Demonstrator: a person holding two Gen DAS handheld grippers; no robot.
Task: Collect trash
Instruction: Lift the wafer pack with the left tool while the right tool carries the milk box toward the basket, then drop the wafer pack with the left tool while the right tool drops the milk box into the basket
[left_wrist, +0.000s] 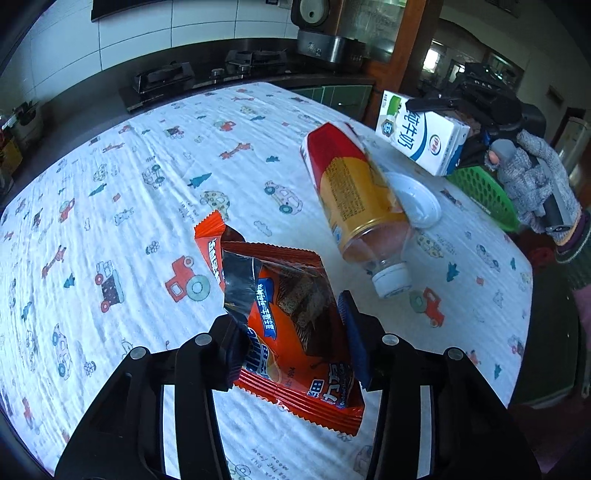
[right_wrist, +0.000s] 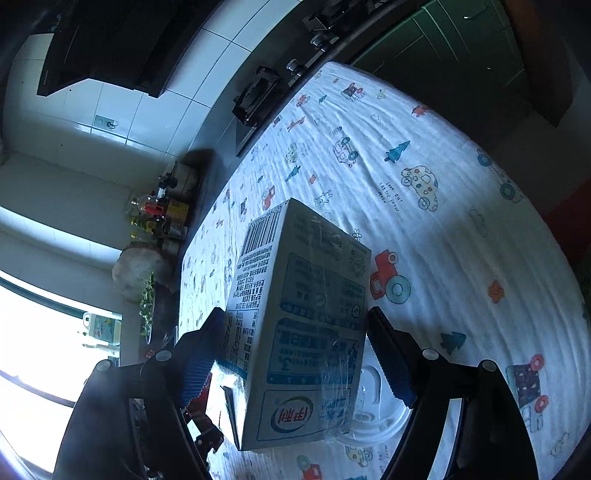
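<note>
My left gripper (left_wrist: 291, 343) is shut on an orange snack wrapper (left_wrist: 295, 332) and holds it just above the printed tablecloth (left_wrist: 129, 206). A yellow and red bottle (left_wrist: 354, 199) with a white cap lies tilted beyond the wrapper. My right gripper (right_wrist: 295, 354) is shut on a white and blue milk carton (right_wrist: 299, 321); in the left wrist view the carton (left_wrist: 421, 133) hangs in the air above a green basket (left_wrist: 484, 192), held by a gloved hand (left_wrist: 532, 184).
A white plastic lid (left_wrist: 413, 199) lies on the cloth between the bottle and the basket; it also shows under the carton in the right wrist view (right_wrist: 376, 406). A gas stove (left_wrist: 207, 74) and a rice cooker (left_wrist: 325, 40) stand on the counter behind the table.
</note>
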